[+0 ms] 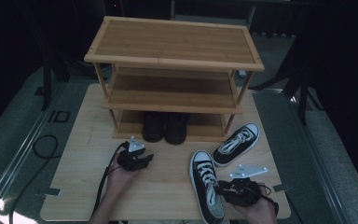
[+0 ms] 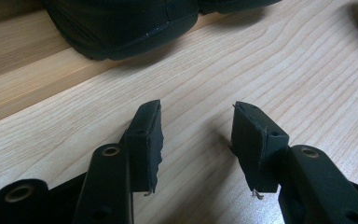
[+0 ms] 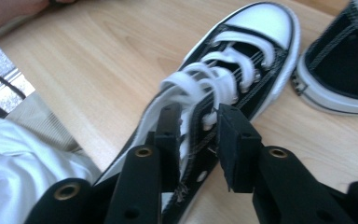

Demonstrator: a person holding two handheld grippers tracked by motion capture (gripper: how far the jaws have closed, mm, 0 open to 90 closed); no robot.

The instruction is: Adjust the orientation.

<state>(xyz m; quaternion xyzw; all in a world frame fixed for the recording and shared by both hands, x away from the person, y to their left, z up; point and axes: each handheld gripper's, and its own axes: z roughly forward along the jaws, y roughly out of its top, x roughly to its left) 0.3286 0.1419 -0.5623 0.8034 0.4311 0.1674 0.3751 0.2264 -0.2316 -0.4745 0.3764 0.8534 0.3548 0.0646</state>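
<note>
A black-and-white high-top sneaker lies on the table in front of me, toe pointing away. My right gripper is at its ankle end; in the right gripper view the jaws straddle the laced edge of the sneaker, with laces and eyelet strip pinched between the pads. Its mate lies just beyond, angled to the right. My left gripper hovers low over bare wood, jaws open and empty, just short of a pair of black shoes.
A three-tier bamboo shoe rack stands at the back of the wooden table. The black shoes sit on its bottom shelf. The top and middle shelves carry nothing. A cable trails off the table's left side.
</note>
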